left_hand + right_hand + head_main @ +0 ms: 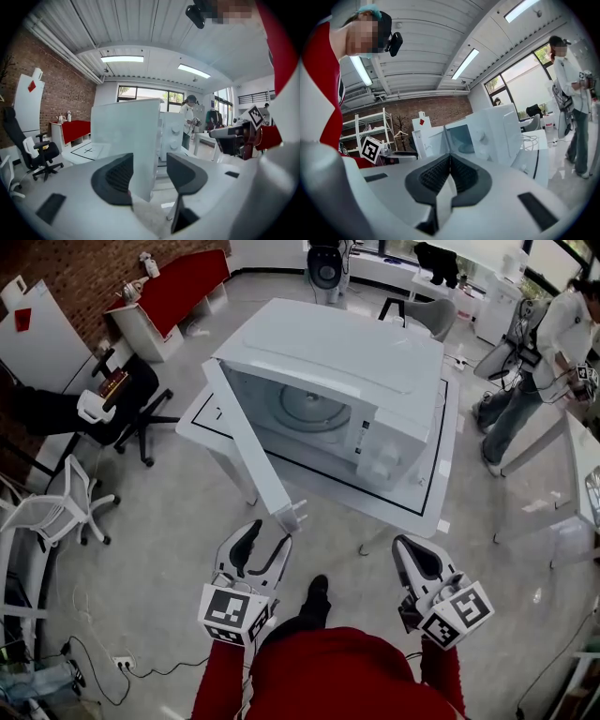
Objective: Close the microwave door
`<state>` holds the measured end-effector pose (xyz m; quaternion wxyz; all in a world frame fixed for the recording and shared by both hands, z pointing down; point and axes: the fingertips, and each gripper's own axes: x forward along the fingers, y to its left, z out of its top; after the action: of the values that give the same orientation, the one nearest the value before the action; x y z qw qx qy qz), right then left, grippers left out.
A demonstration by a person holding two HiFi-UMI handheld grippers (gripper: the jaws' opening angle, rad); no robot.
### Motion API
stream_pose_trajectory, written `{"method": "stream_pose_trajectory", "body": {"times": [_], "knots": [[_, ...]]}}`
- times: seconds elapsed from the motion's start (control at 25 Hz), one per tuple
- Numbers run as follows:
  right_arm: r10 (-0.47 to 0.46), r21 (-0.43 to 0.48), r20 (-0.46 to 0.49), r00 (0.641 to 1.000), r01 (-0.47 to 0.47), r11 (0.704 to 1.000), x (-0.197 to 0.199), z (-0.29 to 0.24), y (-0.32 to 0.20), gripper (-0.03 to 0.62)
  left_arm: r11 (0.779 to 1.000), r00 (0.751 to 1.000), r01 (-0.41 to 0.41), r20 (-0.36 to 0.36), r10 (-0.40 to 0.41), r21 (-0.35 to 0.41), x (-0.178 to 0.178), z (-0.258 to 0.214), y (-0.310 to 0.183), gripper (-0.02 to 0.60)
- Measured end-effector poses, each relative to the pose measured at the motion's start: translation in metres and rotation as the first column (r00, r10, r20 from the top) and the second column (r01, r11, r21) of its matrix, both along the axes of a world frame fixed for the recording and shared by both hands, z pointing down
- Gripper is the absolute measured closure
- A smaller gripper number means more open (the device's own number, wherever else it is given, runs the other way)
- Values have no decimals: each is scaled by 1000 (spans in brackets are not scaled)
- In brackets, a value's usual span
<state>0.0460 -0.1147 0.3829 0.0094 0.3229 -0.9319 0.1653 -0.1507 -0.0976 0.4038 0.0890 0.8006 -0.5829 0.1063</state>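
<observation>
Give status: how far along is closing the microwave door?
Done: nothing yet. The microwave door stands wide open. In hand: the left claw is open and lined up with the door's free edge, not gripping it. The right claw is shut and empty. Left: swing the door fully shut.

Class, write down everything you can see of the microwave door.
The microwave door is a plain white panel, plastic-looking, hinged at the left of the microwave's front. It stands wide open, upright, swung out toward the person, with a small white projection at its free end. That end lies in line between the open left gripper's jaws; no contact is visible.
</observation>
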Motion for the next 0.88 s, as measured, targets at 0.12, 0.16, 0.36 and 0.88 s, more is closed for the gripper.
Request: {"method": "stream_pose_trajectory", "body": {"times": [0.12,0.16,0.36,0.88], "knots": [[10,-5,-2,1000,-10,1000,-5,1,-8,580,999,999,-42,1,42,-11,1,2,-7,364],[14,-8,-4,1000,-14,1000,-6,1,-9,580,998,998,-60,-2,60,-10,2,1,-9,364],[29,-18,-11,1000,-29,999,-11,3,-18,580,992,991,-129,-23,129,4,11,-3,-18,365],[64,-37,-27,998,-65,997,-18,8,-33,580,972,970,-233,-66,233,7,33,0,-43,376]]}}
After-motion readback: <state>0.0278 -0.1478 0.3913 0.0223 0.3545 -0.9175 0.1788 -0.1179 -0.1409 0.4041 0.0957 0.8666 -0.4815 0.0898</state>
